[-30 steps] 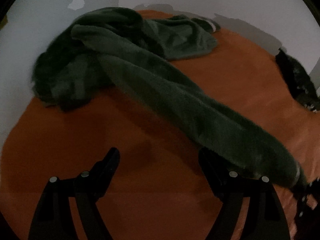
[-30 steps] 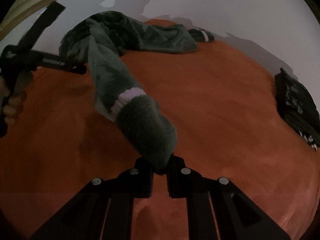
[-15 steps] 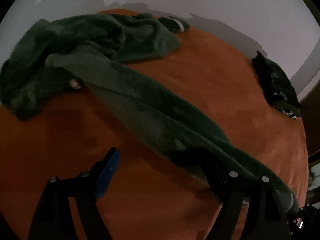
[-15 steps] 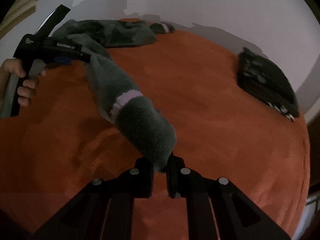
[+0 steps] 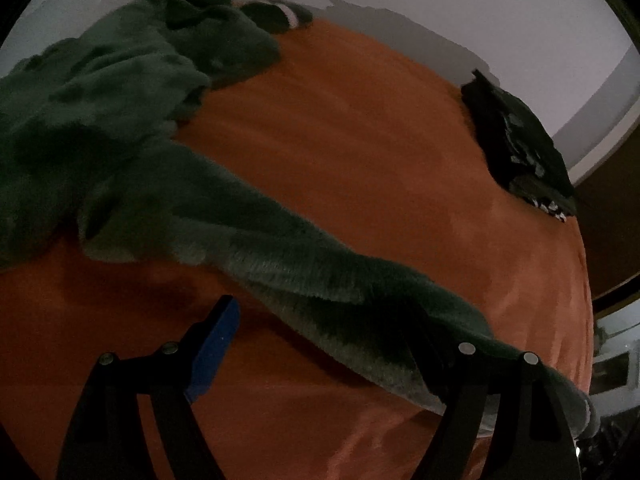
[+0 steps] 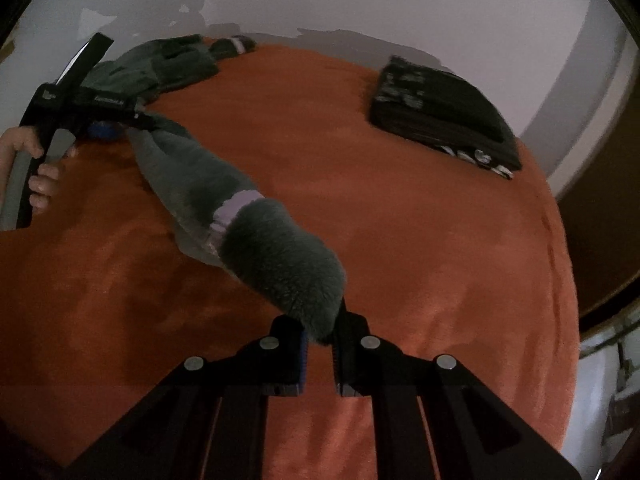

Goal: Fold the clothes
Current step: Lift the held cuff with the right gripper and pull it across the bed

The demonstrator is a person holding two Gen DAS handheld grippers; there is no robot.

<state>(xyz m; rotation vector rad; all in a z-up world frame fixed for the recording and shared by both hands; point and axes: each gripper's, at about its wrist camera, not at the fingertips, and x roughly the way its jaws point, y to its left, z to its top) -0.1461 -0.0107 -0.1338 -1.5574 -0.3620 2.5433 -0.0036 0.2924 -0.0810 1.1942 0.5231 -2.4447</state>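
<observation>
Garments number two: right claw (image 6: pixel 320 336) clamps green fleece (image 6: pixel 280 264), left claw (image 5: pixel 320 344) gapes, black stack (image 6: pixel 440 108) apart.

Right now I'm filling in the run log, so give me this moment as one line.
right tool: shut on green sleeve | left tool: open, sleeve across one finger | folded dark garment: far right on orange cover

Green fleece garment (image 5: pixel 120 112) cut off at left edge of left wrist view. Left gripper (image 5: pixel 320 344) right finger partly hidden under sleeve (image 5: pixel 300 256). Folded dark garment (image 6: pixel 440 116) print too blurred to read. Hand (image 6: pixel 36 168) cropped by frame edge.
</observation>
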